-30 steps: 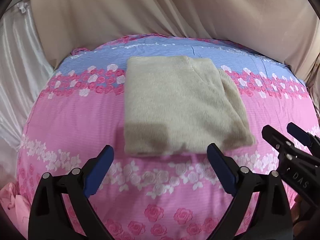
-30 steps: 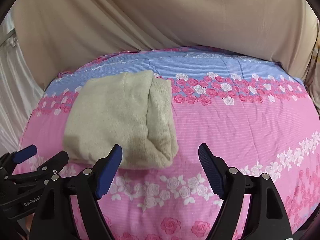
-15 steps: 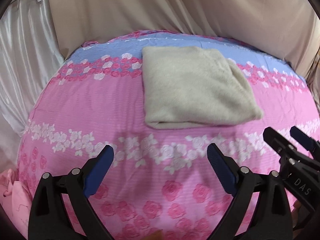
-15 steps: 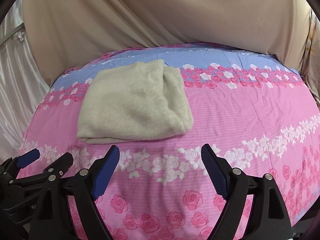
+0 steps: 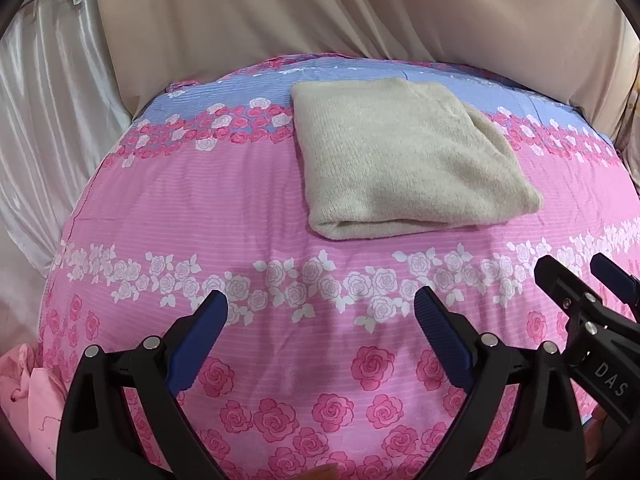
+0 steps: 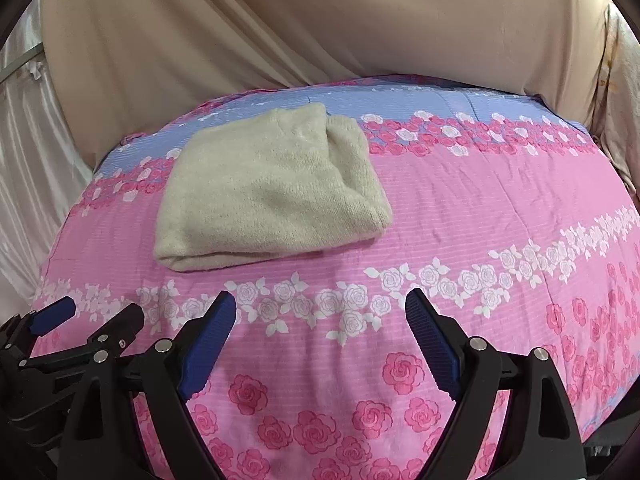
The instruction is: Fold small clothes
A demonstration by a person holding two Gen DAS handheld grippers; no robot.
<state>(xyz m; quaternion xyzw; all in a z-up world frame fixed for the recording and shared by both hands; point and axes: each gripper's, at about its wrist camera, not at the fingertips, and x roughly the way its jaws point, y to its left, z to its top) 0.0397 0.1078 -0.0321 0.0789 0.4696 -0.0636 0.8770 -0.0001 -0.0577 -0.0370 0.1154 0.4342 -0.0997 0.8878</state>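
A beige knitted garment [image 5: 404,160] [image 6: 268,196] lies folded into a thick rectangle on the far part of the pink flowered bed cover [image 5: 200,208] [image 6: 480,208]. My left gripper [image 5: 320,300] hovers open over the white rose band, nearer than the garment and apart from it, with nothing between its fingers. My right gripper [image 6: 320,300] hangs beside it, its jaws opening wide and empty. Each gripper shows at the edge of the other's view: the right gripper [image 5: 572,264] at the right, the left gripper [image 6: 100,308] at the lower left.
A beige curtain [image 5: 320,8] hangs behind the bed and a white satin curtain [image 5: 48,120] at its left. A crumpled pink cloth [image 5: 24,384] lies off the bed's near left edge. Bare cover stretches right of the garment [image 6: 500,184].
Both grippers have drawn back from the folded garment toward the near side of the bed, so it lies farther ahead. The right jaws stand slightly wider. The garment has not moved.
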